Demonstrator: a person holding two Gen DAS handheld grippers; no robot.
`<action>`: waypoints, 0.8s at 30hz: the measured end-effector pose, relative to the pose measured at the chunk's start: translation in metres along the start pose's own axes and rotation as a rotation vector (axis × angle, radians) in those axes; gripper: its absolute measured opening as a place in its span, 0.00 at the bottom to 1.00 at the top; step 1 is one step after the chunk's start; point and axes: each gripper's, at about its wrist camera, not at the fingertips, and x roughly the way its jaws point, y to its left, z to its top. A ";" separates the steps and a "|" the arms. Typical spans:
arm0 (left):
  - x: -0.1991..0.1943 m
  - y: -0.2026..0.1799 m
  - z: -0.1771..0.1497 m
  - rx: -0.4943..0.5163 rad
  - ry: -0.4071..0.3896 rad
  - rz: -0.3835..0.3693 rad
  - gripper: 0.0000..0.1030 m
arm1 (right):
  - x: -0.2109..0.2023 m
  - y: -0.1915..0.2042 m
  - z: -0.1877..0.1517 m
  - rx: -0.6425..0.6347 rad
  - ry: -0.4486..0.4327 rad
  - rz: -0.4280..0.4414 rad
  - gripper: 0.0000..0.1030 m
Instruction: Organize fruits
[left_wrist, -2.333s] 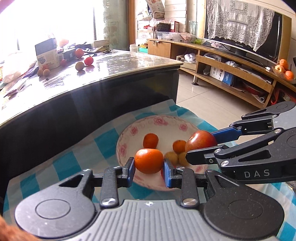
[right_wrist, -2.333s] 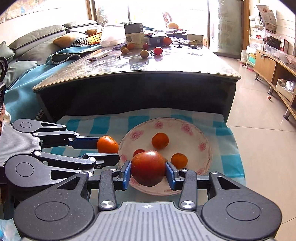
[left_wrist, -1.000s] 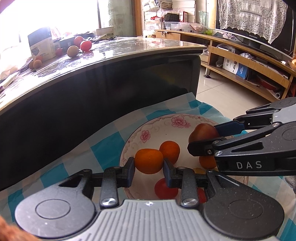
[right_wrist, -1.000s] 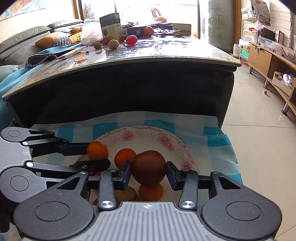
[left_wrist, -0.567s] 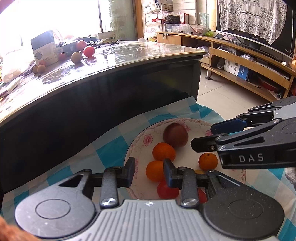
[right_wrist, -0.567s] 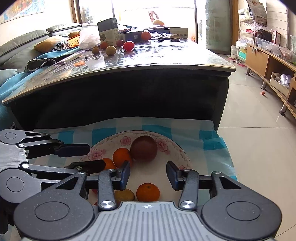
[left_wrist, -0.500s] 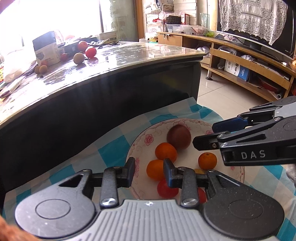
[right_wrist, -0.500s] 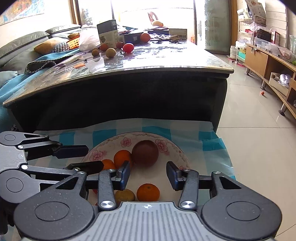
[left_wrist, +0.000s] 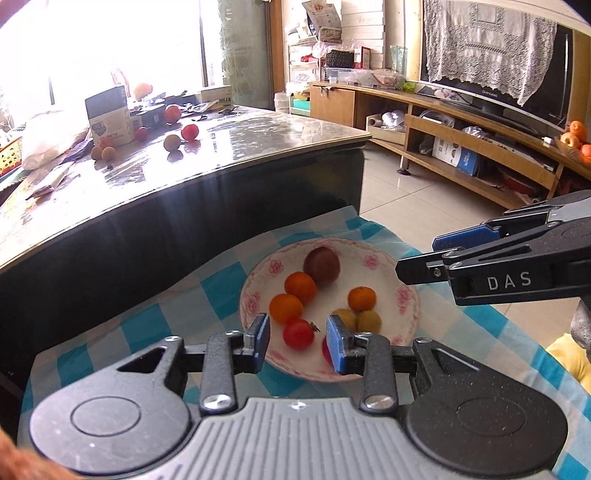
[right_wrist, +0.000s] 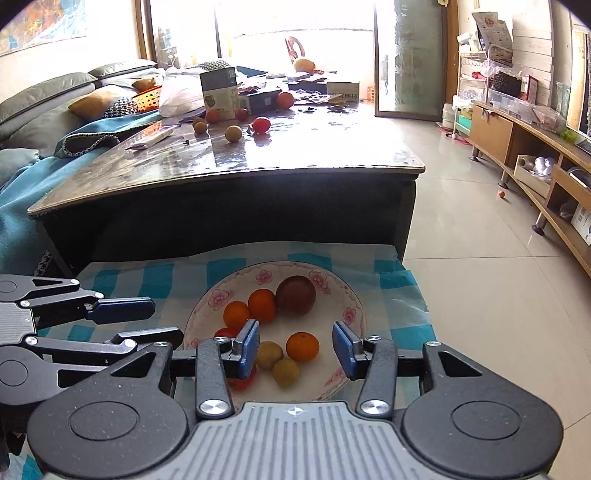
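Observation:
A white plate with pink flowers (left_wrist: 408, 295) (right_wrist: 349, 295) sits on a blue checked cloth. It holds a dark red fruit (left_wrist: 321, 261) (right_wrist: 296, 295), three oranges such as one (left_wrist: 301, 287) (right_wrist: 262, 305), small red tomatoes (left_wrist: 298, 333) and two yellowish fruits (right_wrist: 285, 372). My left gripper (left_wrist: 297, 343) is open and empty above the plate's near edge. My right gripper (right_wrist: 294, 349) is open and empty above the plate; it also shows at the right of the left wrist view (left_wrist: 439, 254).
A dark glass-topped coffee table (right_wrist: 295, 162) stands behind the cloth, with several loose fruits such as a red one (right_wrist: 261, 124), a box (right_wrist: 218, 94) and clutter. A sofa (right_wrist: 44, 99) is at left, a TV shelf (left_wrist: 480, 147) at right.
Both grippers let go of their fruits: the orange and the dark red fruit now lie on the plate. Both grippers have pulled back and up from the plate, open.

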 end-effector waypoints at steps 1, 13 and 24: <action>-0.005 -0.001 -0.003 -0.005 -0.001 -0.005 0.41 | -0.004 0.002 -0.003 0.006 0.001 -0.003 0.40; -0.037 0.003 -0.034 -0.065 0.002 -0.007 0.42 | -0.024 0.027 -0.034 0.013 0.025 0.012 0.40; -0.047 -0.008 -0.040 -0.072 -0.015 -0.022 0.42 | -0.035 0.032 -0.056 0.049 0.041 0.011 0.40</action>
